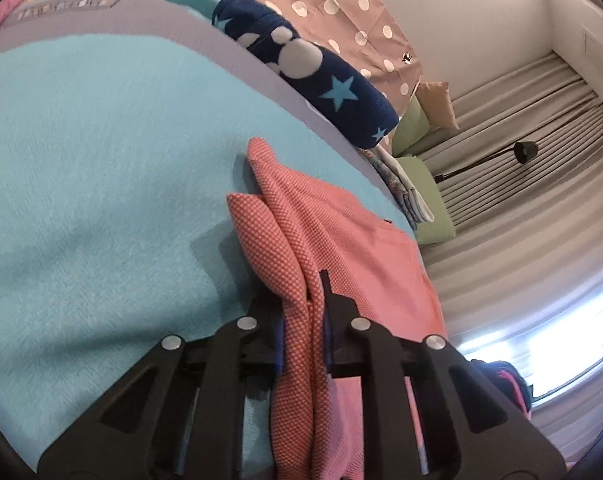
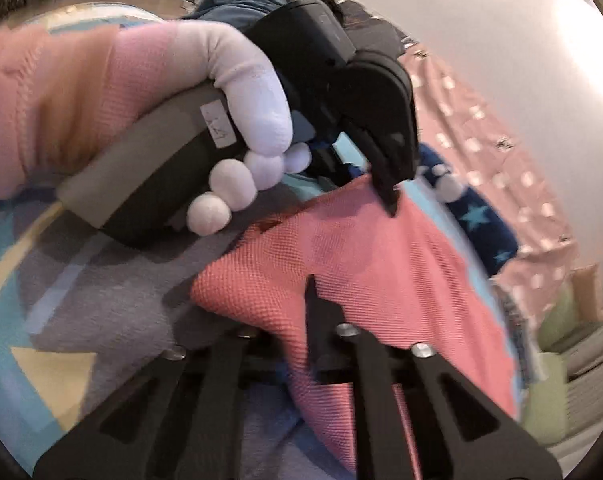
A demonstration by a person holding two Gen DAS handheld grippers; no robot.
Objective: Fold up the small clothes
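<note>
In the left wrist view, the far left is filled by a turquoise blanket (image 1: 81, 160) with a soft, fuzzy surface and a grey band along its far edge. On it lies the small garment (image 1: 333, 232), a coral-pink piece of knitted cloth with a fine dotted weave. Its long axis runs from the near edge of the picture away toward the far side, and two rounded folded tips point to the far left. The left gripper (image 1: 315, 292) has closed its black fingers on a bunched fold of this garment; the cloth is squeezed between them and hangs down through the frame. Farther right is a rolled dark blue fleece (image 1: 321, 76) with white dots and pale blue stars, then a beige cloth with white dots (image 1: 341, 4), green cushions (image 1: 433, 220) and a grey pleated curtain (image 1: 521, 160).

In the right wrist view, a hand in a white glove (image 2: 257, 132) with a pink sleeve holds the left tool, and its black tips pinch the far corner of the garment. The cloth is stretched flat between both tools, over a grey mat with yellow and blue shapes (image 2: 61, 340). The right gripper (image 2: 301, 300) is closed narrow on the near edge of the garment; one finger is covered by the cloth.
</note>
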